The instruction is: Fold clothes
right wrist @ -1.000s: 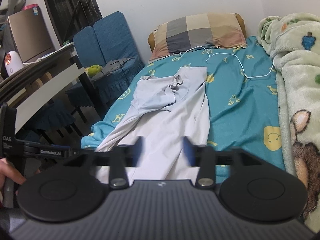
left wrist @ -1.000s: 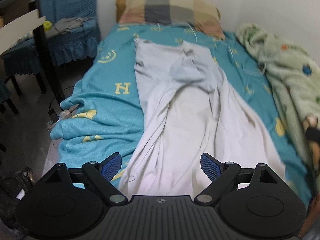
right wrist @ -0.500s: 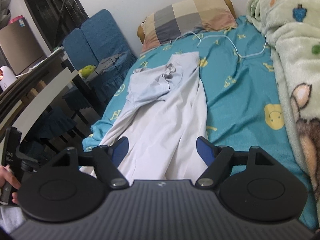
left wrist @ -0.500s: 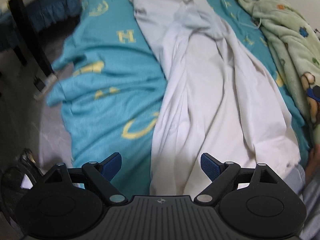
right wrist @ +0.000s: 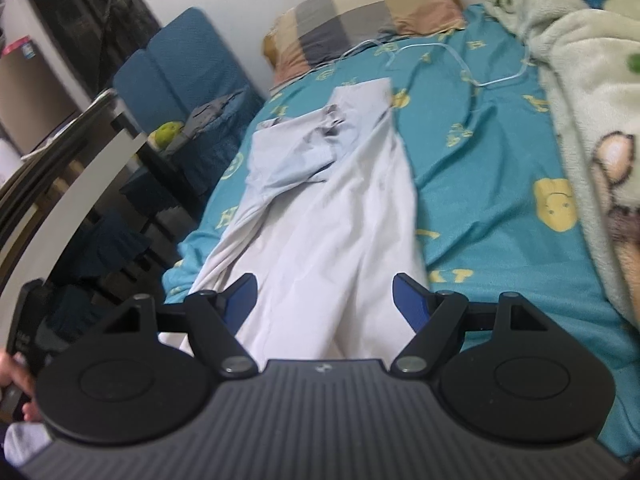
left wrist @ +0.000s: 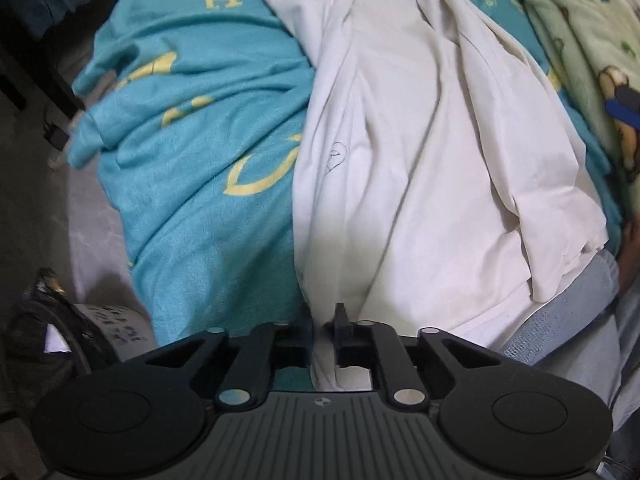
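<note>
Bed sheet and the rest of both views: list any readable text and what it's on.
"H": yellow letter on the teal bed sheet, left wrist view.
"KT": yellow letters on the sheet's near part, right wrist view; cut off by the white garment.
Other yellow sheet marks: blurred, unreadable.
Dark lettering on the white bag on the floor: unreadable.
Handle at left edge: lettering unreadable.

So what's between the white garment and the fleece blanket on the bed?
Right wrist view: only bare teal bedsheet separates the white garment from the fleece blanket.
</note>
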Available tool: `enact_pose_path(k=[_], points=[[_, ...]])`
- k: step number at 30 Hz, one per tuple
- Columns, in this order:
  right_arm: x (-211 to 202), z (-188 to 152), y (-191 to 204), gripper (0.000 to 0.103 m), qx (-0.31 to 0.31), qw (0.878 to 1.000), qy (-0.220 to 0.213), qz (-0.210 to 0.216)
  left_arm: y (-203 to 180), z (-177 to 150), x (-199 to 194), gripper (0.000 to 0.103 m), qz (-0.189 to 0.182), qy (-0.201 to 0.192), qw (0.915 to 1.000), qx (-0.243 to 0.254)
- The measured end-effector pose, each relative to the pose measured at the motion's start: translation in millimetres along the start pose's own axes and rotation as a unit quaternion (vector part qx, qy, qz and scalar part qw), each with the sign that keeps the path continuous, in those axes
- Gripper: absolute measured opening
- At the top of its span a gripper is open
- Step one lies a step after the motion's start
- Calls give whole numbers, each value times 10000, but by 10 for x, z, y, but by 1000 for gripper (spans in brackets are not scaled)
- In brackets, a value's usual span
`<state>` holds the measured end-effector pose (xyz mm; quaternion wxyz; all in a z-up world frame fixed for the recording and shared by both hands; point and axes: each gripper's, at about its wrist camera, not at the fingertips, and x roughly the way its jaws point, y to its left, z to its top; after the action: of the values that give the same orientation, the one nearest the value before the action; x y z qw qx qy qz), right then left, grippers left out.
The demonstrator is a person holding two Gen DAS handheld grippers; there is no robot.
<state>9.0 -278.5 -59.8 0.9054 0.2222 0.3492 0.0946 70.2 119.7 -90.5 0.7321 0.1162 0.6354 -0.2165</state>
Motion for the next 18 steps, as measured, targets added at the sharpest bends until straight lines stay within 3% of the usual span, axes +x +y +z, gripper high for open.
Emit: enact_pose_path(k=[5,10,14,18], points=[[-56,15,-211,76,508,9985,-39,-184,-545,93,-395,6,173,-212,9986,462],[-81,28,-419,76,978,9949,-46,-249,-1376,243,-694,6,87,-599,9934,972],[-106,36,-514,76,1132,9932,-73,-267,-1873,396,-530,6,-100,-751,9902,1176],[-74,34,-607,77,1173,9927,52,-289,-2055,483,-80,9,-385,-683,9916,1028]])
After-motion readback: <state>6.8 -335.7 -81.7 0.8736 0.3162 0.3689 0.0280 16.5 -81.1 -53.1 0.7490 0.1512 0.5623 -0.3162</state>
